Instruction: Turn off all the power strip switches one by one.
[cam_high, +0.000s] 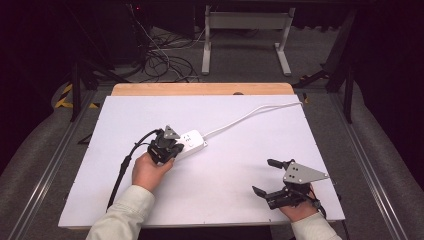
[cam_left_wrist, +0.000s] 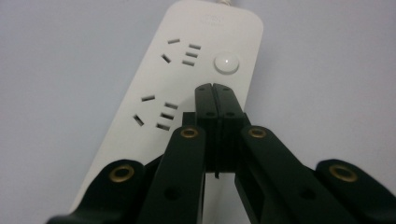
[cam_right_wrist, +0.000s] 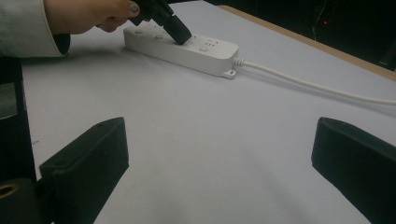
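The power strip (cam_high: 191, 142) lies flat on the white table (cam_high: 250, 175), left of centre, its cord (cam_high: 250, 116) running off toward the far right edge. In the left gripper view it shows 2 socket groups and, toward the cord end, 1 round button (cam_left_wrist: 226, 64) with a small bright spot at its centre.

The left gripper (cam_left_wrist: 215, 87) stands over the strip with its jaws pressed together, nothing between them, forming 1 blunt tip. That tip sits on or just above the strip's top face, just short of the button; contact cannot be confirmed from these views. The right gripper view shows the same tip (cam_right_wrist: 173, 28) angled down onto the strip from the left hand (cam_high: 150, 170).

The right gripper (cam_high: 274, 176) rests near the front right of the table, jaws wide apart, holding nothing, well apart from the strip.

Judgement: the step in hand appears to be pressing the button with the closed tip. Recommendations:
1. Keep the jaws closed so the tip stays narrow and stiff.
2. Move the tip forward onto the button's centre, not its rim.
3. Press straight down; a slanted push may slide the light strip across the smooth table.
4. Keep clear of the socket slots (cam_left_wrist: 184, 52) beside the button.
5. If the strip shifts, the free right gripper could steady its cord end.
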